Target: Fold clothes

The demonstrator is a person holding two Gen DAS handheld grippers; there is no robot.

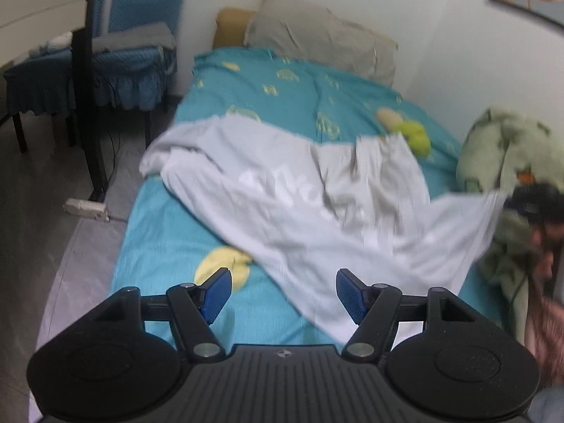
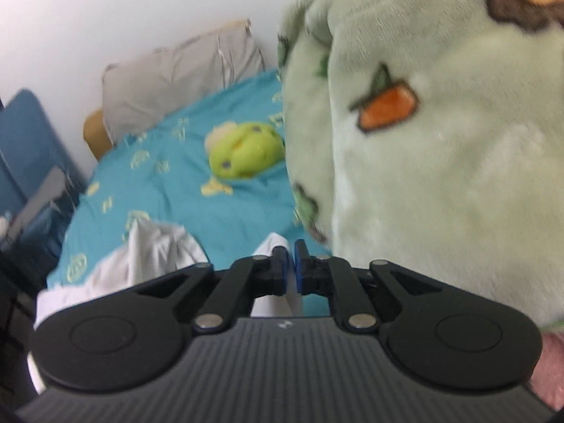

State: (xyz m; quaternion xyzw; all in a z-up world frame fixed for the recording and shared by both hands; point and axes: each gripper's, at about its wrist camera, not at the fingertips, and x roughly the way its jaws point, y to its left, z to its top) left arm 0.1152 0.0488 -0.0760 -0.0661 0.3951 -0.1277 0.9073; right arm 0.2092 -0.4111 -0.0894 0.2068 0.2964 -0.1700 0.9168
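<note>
Over on the left, the left gripper (image 1: 283, 296) is held low above the near end of the bed (image 1: 165, 239), its blue pads spread wide apart with nothing between them. Just ahead of it, the white garment (image 1: 289, 201) is seen lying crumpled across the teal sheet, one corner drawn out taut towards the right. To do this step well, the free near hem should probably be taken by the open gripper, so the cloth can be stretched flat before any fold is made; a pinch right at the edge would be wanted, not a bunch of fabric. Moving right, the right gripper (image 2: 289, 264) is seen with its pads pressed together on a thin strip of the white cloth, so that corner is judged to be held. It is carried level, hard against the green fleece blanket (image 2: 440, 141), which could be snagged. A green plush toy (image 2: 243, 151) is left beyond.
</note>
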